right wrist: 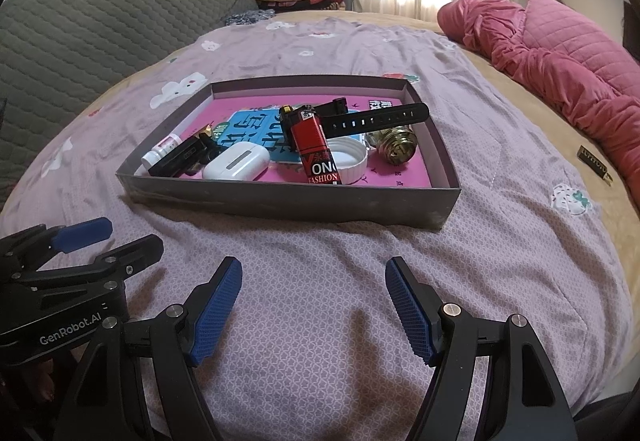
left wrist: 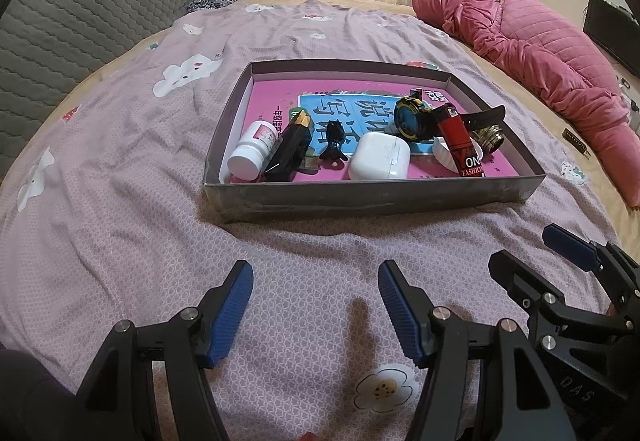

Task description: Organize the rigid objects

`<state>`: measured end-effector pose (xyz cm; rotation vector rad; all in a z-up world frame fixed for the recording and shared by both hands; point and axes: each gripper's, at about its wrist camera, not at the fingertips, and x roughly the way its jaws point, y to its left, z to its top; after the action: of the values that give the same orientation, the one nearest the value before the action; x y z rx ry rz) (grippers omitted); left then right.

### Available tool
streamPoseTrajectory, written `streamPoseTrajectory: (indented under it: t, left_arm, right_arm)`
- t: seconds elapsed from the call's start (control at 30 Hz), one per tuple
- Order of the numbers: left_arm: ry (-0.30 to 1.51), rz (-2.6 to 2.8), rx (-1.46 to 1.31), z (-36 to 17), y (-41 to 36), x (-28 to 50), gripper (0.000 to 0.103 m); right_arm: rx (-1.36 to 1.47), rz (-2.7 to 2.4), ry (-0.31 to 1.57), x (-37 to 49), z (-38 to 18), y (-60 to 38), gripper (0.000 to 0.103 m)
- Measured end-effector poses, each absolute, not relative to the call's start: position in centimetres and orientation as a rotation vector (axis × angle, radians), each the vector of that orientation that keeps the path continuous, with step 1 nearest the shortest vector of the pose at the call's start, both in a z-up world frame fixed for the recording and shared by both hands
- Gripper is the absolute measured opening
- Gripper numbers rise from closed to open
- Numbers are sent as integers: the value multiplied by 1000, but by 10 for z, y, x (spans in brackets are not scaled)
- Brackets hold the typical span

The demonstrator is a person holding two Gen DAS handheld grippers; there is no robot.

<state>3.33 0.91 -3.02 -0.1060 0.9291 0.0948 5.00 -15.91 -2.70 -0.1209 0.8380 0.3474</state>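
A shallow grey box [left wrist: 360, 199] [right wrist: 280, 201] lies on the bed with a pink book in its bottom. Inside it are a white pill bottle [left wrist: 250, 153] [right wrist: 160, 151], a black and gold stick [left wrist: 290, 147], a white earbud case [left wrist: 378, 161] [right wrist: 236, 161], a red lighter [left wrist: 460, 141] [right wrist: 316, 149], a tape measure [left wrist: 412, 119], a black watch strap [right wrist: 376, 119], a white cap [right wrist: 350, 161] and a brass bell [right wrist: 396, 145]. My left gripper [left wrist: 316, 281] and right gripper [right wrist: 314, 277] hover open over the sheet in front of the box, empty.
A lilac flowered sheet [left wrist: 120, 201] covers the bed. A rumpled pink quilt [left wrist: 540, 53] [right wrist: 560, 61] lies at the right, a grey quilted headboard [left wrist: 80, 21] at the left. A small dark and gold object [right wrist: 594, 159] lies on the beige cover near the quilt.
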Motion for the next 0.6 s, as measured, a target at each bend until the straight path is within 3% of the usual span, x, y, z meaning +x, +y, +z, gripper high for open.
streamPoseTrajectory:
  t: [0.6]
  left_arm:
    - [937, 108, -105, -31, 11, 33, 65]
  right_arm:
    - [-119, 349, 837, 50, -27, -159, 75]
